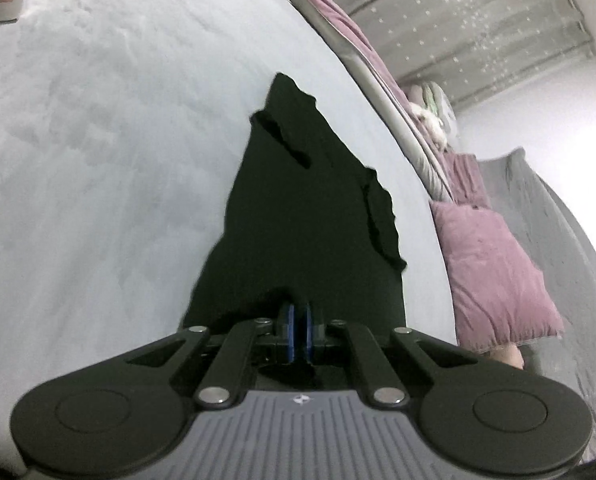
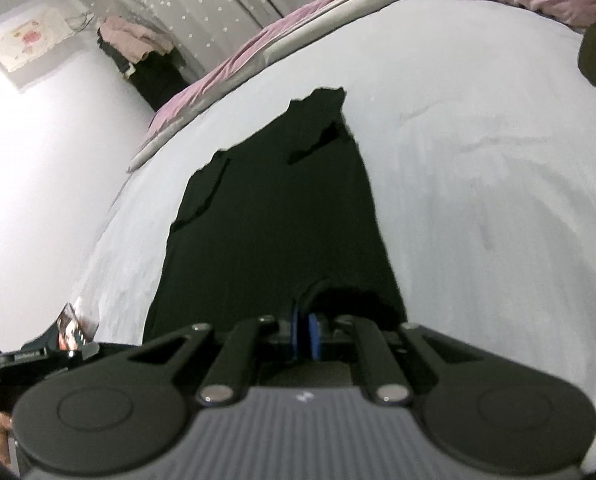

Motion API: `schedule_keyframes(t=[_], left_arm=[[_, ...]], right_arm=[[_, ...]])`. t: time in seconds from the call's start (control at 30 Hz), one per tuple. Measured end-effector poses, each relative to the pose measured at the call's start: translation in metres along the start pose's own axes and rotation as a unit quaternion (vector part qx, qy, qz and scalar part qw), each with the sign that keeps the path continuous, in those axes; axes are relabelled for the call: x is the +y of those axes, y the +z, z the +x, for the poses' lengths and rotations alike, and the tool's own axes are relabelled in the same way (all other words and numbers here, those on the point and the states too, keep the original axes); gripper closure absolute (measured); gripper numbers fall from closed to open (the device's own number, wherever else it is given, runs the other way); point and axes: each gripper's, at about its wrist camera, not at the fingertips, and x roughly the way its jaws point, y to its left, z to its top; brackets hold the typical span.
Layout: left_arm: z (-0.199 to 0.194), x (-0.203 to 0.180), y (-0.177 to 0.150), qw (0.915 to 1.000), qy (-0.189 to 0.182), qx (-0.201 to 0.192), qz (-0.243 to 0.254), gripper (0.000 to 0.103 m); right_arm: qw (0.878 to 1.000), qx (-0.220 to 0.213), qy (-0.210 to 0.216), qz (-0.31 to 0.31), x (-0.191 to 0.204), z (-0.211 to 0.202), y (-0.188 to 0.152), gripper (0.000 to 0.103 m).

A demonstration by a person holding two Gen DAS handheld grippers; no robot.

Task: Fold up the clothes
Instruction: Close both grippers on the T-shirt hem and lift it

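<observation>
Left gripper (image 1: 298, 322): bottom centre of the left wrist view, blue pads pressed together, clamped on the near edge of the black garment (image 1: 298, 208). That hem rises straight into the pads, so the pinch is what lifts it clear of the sheet.

Right gripper (image 2: 304, 334): bottom centre of the right wrist view, jaws likewise closed, with a bunched fold of the same near edge caught between the pads.

Why two grips: each claw takes its own spot along the near edge, which keeps the hem spread while it is carried, I'd judge for a fold toward the far end.

Black garment: mid-frame in both views, running away from the grippers and narrowing toward the top of the picture. The far part lies flat on the bed; only the near edge is raised.

Sleeve (image 1: 382, 224): right of centre in the left view, lying inward over the body, so a side fold looks already made.

Bed sheet (image 1: 98, 140): pale, filling the left of that view, a broad surface for laying the fold down.

Pink pillow (image 1: 498, 276): right side, well apart from the garment, out of the way.

Starred curtain (image 2: 202, 12): top of the right view, farthest back.
</observation>
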Motion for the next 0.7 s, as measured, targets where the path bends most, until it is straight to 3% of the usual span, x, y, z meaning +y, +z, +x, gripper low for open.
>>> schedule_keyframes(t=[0.3, 0.7], left_arm=[[0.043, 0.002, 0.031, 0.9998, 0.010, -0.012, -0.014, 0.099], [0.071, 0.005, 0.055, 0.9993, 0.025, -0.024, -0.012, 0.099]], right_arm=[[1.000, -0.025, -0.003, 0.008, -0.008, 0.042, 0.044, 0.096], [0.999, -0.031, 0.005, 0.032, -0.023, 0.085, 0.069, 0.097]])
